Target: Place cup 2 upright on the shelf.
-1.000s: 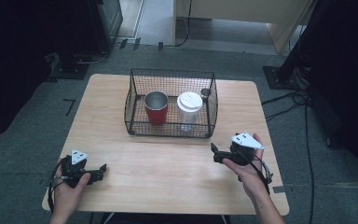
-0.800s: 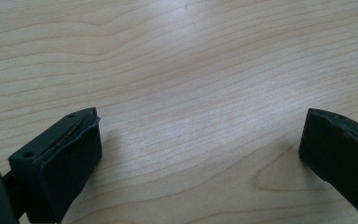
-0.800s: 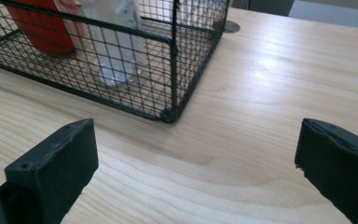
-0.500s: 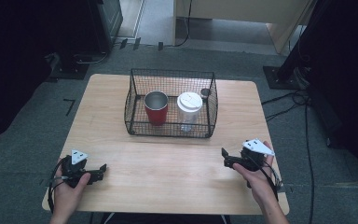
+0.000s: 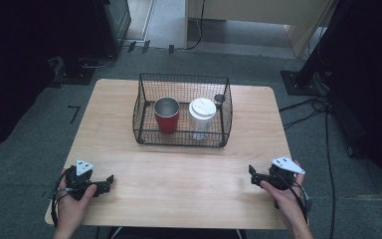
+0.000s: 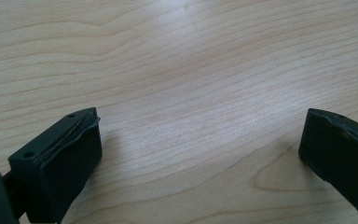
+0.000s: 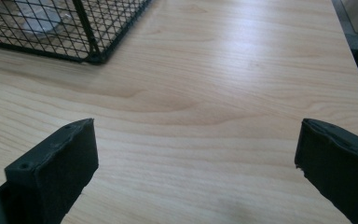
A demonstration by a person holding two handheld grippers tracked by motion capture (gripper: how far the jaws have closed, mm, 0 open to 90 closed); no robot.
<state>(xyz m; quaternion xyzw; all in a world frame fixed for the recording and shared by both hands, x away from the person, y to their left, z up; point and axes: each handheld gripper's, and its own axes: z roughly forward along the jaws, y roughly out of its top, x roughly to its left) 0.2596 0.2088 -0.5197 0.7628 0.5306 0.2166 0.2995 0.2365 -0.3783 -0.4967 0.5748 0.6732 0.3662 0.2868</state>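
Both of your tools are released, jaws spread wide over bare wood: the left tool (image 5: 110,179) rests near the tabletop's (image 5: 179,174) front-left corner, the right tool (image 5: 252,175) near its front-right edge. The 2 cups stand upright in the wire basket (image 5: 181,142) well ahead of you, the red tumbler (image 5: 166,116) on the left, the white-lidded cup (image 5: 202,118) just beside it. Your right tool looks slightly nearer the lidded cup; reach forward and inward over the rim.
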